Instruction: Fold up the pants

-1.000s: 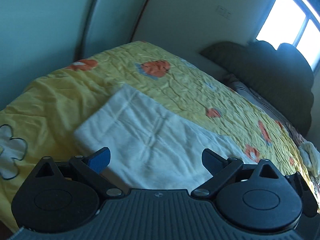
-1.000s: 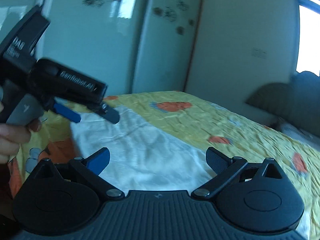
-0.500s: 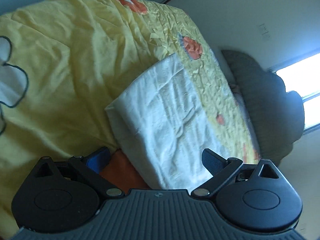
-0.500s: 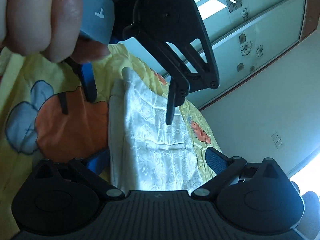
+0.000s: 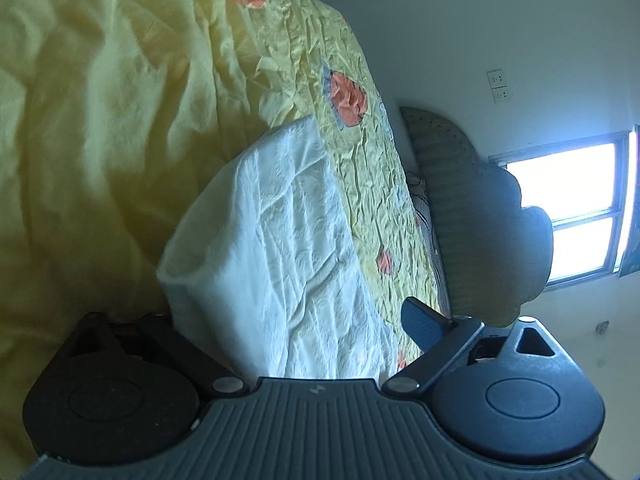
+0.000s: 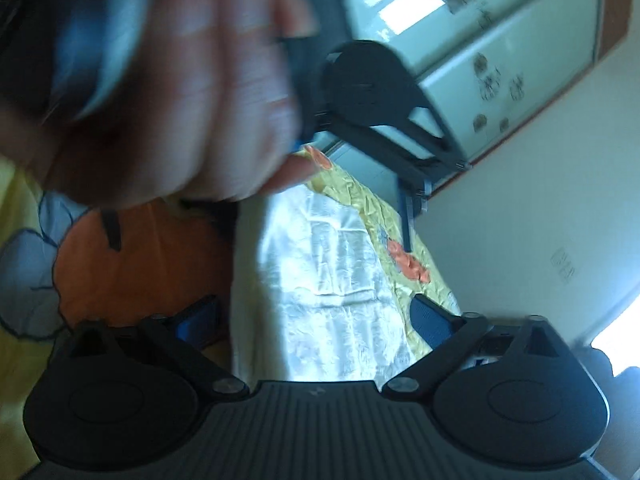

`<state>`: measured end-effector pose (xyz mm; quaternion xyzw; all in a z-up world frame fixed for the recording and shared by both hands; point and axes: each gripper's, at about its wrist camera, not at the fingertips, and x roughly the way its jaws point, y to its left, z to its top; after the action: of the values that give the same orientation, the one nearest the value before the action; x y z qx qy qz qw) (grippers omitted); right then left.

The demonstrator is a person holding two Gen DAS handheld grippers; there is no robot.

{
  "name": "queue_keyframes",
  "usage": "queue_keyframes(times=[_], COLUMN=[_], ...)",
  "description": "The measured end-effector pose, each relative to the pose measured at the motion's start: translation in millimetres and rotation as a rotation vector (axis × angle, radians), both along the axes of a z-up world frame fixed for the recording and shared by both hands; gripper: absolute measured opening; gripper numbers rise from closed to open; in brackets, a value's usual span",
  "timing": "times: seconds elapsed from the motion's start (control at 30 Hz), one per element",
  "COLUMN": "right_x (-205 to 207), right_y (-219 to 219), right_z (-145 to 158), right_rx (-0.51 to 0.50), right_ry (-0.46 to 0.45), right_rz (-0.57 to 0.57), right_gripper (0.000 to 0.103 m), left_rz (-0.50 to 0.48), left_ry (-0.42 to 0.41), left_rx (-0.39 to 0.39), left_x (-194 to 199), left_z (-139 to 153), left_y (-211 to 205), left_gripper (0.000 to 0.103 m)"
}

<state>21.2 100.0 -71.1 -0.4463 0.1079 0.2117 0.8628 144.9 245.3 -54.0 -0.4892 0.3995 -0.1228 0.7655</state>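
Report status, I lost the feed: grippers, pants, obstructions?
Both hand-held grippers open: left, right. White pants on yellow bedspread, straddled, ungripped. Left hand blocks right view.

Yellow-quilted bed (image 5: 100,128) with folded white pants (image 5: 288,264) flat on top.

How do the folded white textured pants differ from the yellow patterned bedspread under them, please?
The white pants are plain; the yellow bedspread carries orange motifs. The pants form a narrow folded strip; the bedspread spreads far wider. Both are wrinkled fabric.
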Motion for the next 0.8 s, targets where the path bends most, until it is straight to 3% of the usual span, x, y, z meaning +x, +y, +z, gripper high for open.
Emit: queue_keyframes(times=[0.03, 0.1, 0.17, 0.23, 0.27, 0.33, 0.43, 0.5, 0.57, 0.63, 0.67, 0.7, 0.8], right_x=[2, 1, 2, 16, 29, 54, 100, 117, 116, 113, 113, 115, 115], right_y=[0, -2, -20, -47, -60, -71, -74, -75, -85, -107, -116, -125, -155], right_z=[1, 8, 33, 62, 73, 79, 54, 36, 46, 65, 73, 82, 101], right_rx=[0.007, 0.023, 0.161, 0.360, 0.438, 0.488, 0.439, 0.424, 0.481, 0.615, 0.687, 0.742, 0.875], right_ry=[0.032, 0.127, 0.293, 0.411, 0.431, 0.405, 0.455, 0.523, 0.525, 0.477, 0.460, 0.452, 0.456], right_rz=[0.005, 0.058, 0.120, 0.133, 0.098, 0.003, -0.151, -0.149, -0.144, -0.140, -0.158, -0.176, -0.166], right_gripper=[0.042, 0.039, 0.041, 0.042, 0.043, 0.045, 0.046, 0.047, 0.050, 0.053, 0.064, 0.069, 0.069], left_rz=[0.002, 0.005, -0.003, -0.010, -0.013, -0.010, -0.001, -0.006, -0.022, -0.031, -0.040, -0.052, -0.100], left_ry=[0.005, 0.016, 0.027, 0.032, 0.032, 0.036, -0.005, -0.038, -0.126, -0.217, -0.267, -0.317, -0.425], left_rx=[0.017, 0.044, 0.079, 0.128, 0.154, 0.222, 0.310, 0.411, 0.556, 0.653, 0.679, 0.696, 0.728], left_x=[2, 9, 14, 16, 16, 15, 6, -1, -14, -29, -36, -44, -60], left_z=[0, -2, -2, -1, 0, 2, 11, 25, 52, 81, 94, 106, 133], left_y=[0, 1, 2, 2, 1, -2, -10, -24, -49, -78, -92, -106, -151], left_gripper=[0.082, 0.072, 0.059, 0.042, 0.037, 0.014, 0.014, 0.013, 0.013, 0.013, 0.013, 0.013, 0.013])
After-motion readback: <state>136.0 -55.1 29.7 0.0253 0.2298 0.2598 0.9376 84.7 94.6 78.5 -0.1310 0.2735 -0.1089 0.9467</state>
